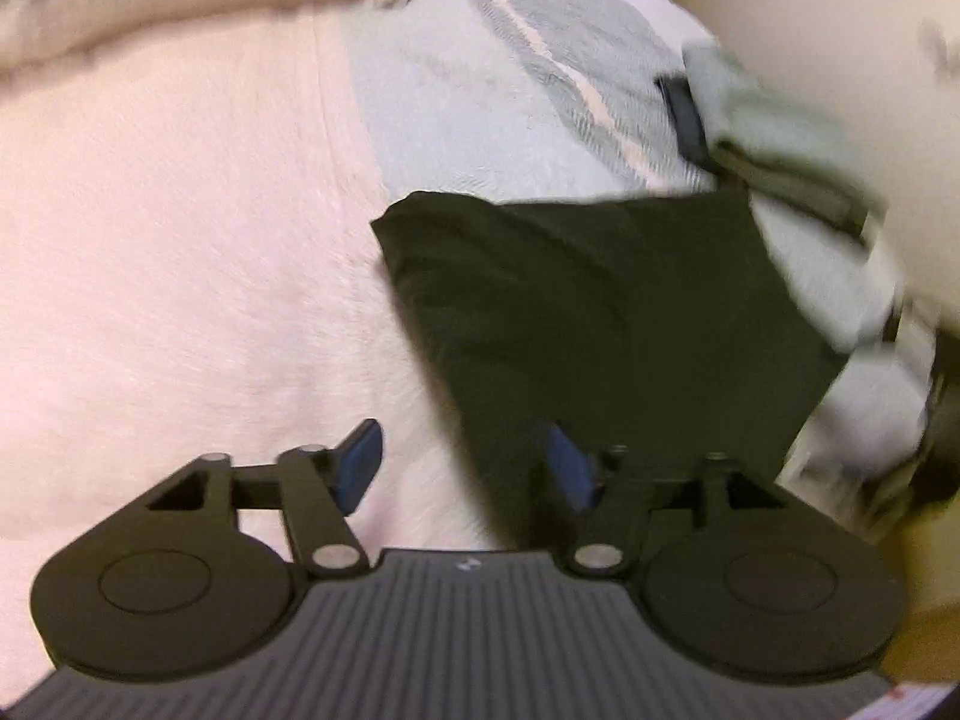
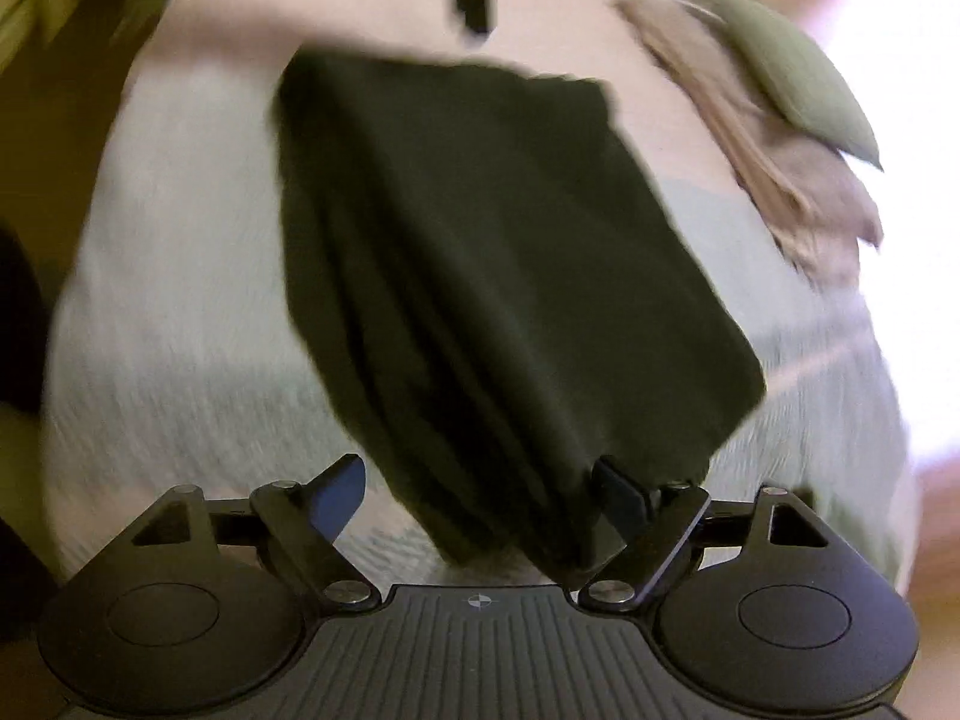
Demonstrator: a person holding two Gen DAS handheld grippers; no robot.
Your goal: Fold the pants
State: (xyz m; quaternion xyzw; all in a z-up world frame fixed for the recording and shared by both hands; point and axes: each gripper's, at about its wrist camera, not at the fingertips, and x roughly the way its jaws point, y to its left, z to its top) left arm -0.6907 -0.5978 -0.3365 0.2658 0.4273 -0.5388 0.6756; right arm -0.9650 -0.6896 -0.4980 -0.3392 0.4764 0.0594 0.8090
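1. Nearest to us in the left wrist view is our left claw (image 1: 462, 468), its two blue-tipped fingers (image 1: 360, 468) spread wide apart and holding nothing.
2. Between and beyond those fingers lie the dark pants (image 1: 600, 324), folded into a compact block on the bed (image 1: 180, 240). Their left part rests on a pink blanket (image 1: 150, 300), their right part on a pale blue-grey cover (image 1: 480, 90).
3. At the far right of that view, blurred by motion, we make out our right claw (image 1: 684, 114) beyond the top edge of the pants.
4. In the right wrist view, our right claw (image 2: 480, 504) is also wide open, gripping nothing, though the near edge of the pants (image 2: 480, 252) drapes over its right finger (image 2: 618, 498).
5. Beyond the pants to the right lie a tan cloth (image 2: 780, 180) and a green pillow (image 2: 798, 78).
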